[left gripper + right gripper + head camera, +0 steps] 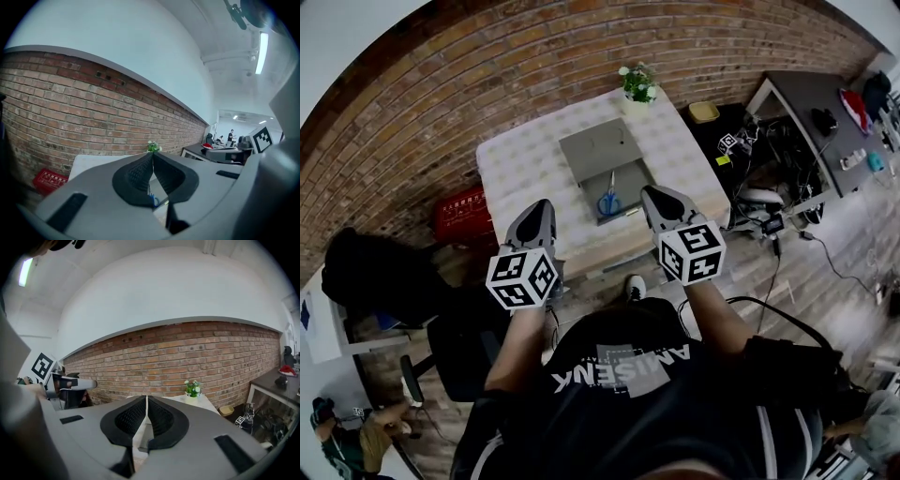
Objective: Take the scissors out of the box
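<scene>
Short of the surface, the left hand-held gripper and right hand-held gripper are held closed, empty; unless opened, the scissors may be shoved within the box.

Scissors: blades too small to make out in head view. Left gripper view: only blue sliver shows below fingers, box mostly hidden. Right gripper view: fingers hide scissors and near edge of bench.
</scene>
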Action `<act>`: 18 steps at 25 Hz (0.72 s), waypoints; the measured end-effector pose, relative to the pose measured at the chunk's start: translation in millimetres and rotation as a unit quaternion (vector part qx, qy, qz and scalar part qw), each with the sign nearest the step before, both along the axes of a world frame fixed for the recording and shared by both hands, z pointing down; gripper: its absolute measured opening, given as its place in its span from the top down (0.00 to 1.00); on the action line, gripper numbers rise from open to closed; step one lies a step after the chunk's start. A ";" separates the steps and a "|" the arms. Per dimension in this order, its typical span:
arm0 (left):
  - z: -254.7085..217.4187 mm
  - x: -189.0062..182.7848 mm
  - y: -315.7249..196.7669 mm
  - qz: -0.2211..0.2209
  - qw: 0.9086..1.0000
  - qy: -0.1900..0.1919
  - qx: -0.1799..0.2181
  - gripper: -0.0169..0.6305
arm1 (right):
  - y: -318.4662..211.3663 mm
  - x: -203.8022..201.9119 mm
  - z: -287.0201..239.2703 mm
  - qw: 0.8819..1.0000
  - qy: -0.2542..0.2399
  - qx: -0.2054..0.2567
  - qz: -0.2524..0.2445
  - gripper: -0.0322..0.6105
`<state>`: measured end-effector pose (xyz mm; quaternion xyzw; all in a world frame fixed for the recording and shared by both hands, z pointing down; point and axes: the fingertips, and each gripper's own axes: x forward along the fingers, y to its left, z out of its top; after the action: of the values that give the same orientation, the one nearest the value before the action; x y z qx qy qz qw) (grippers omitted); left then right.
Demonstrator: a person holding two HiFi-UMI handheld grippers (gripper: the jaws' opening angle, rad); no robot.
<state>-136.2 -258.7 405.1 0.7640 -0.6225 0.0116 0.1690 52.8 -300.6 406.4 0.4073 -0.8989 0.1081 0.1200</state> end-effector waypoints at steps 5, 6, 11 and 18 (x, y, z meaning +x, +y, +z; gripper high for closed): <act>3.2 16.6 -32.4 -0.013 1.000 -0.017 -0.012 0.95 | -34.2 8.8 10.0 1.000 -0.008 -0.011 -0.025 0.88; 4.8 18.1 -36.9 -0.018 1.000 -0.019 -0.016 0.95 | -40.2 9.8 11.5 0.999 -0.010 -0.012 -0.031 0.88; 17.0 24.5 -51.6 -0.035 0.999 -0.022 -0.032 0.95 | -66.0 10.1 24.0 0.998 -0.014 -0.026 -0.057 0.87; 42.0 4.8 -71.0 -0.042 0.997 -0.030 -0.055 0.95 | -90.2 -3.4 52.5 0.997 -0.002 -0.064 -0.048 0.75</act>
<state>-131.4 -329.7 447.2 0.7262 -0.6572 0.0613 0.1922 49.4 -390.8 458.9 0.3546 -0.9090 0.1601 0.1495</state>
